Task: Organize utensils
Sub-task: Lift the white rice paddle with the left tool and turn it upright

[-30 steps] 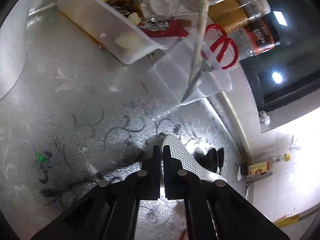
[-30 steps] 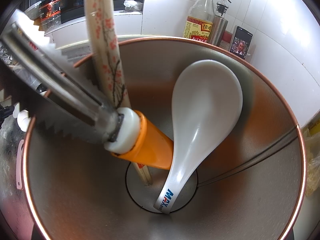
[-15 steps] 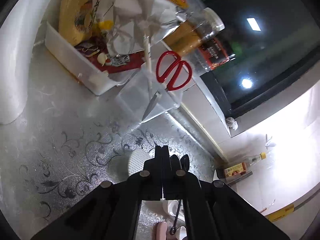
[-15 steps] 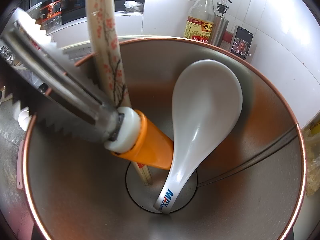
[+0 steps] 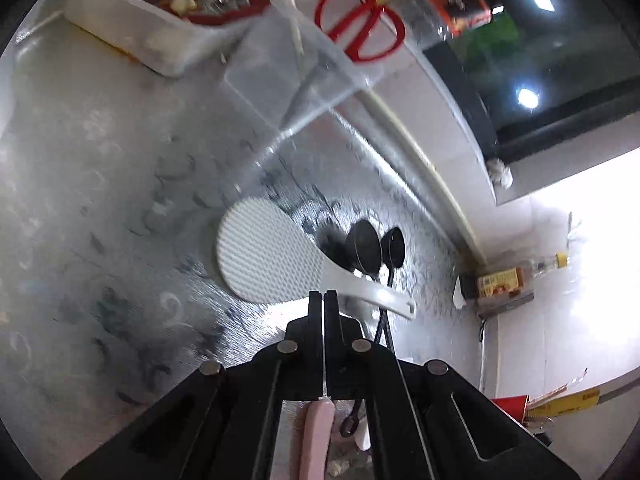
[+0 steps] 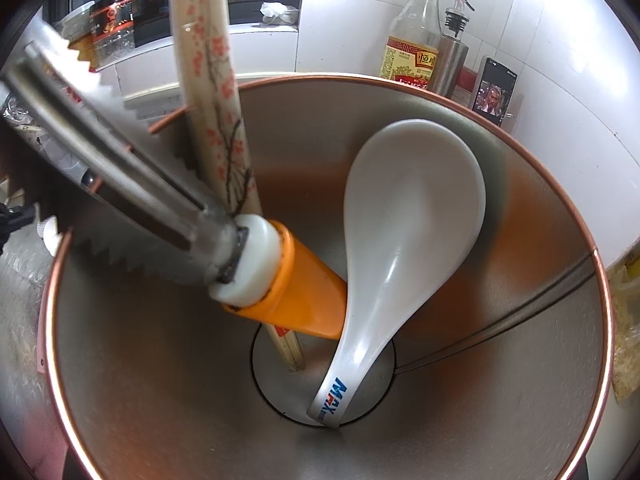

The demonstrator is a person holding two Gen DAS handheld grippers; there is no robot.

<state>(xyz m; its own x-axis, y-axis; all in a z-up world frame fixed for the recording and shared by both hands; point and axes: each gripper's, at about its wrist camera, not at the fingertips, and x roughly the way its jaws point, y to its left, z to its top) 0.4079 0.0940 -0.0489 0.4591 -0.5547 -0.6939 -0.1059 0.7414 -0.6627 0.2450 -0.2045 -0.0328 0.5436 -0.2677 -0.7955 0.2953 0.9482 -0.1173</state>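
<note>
Left tongs (image 5: 323,296): fingers together, nothing between them, raised above surface (image 5: 100,200). Since 0.5 s ago they have pulled back; white rice paddle (image 5: 272,260) now fully exposed just ahead, flat on surface, 2 black spoons (image 5: 376,246) beside its handle. Likely next pick. Right tongs not visible, state unknown; camera unchanged, looking down into metal holder (image 6: 520,360) with white spoon (image 6: 412,216), orange-handled tool (image 6: 288,292), chopsticks (image 6: 212,92).
</note>
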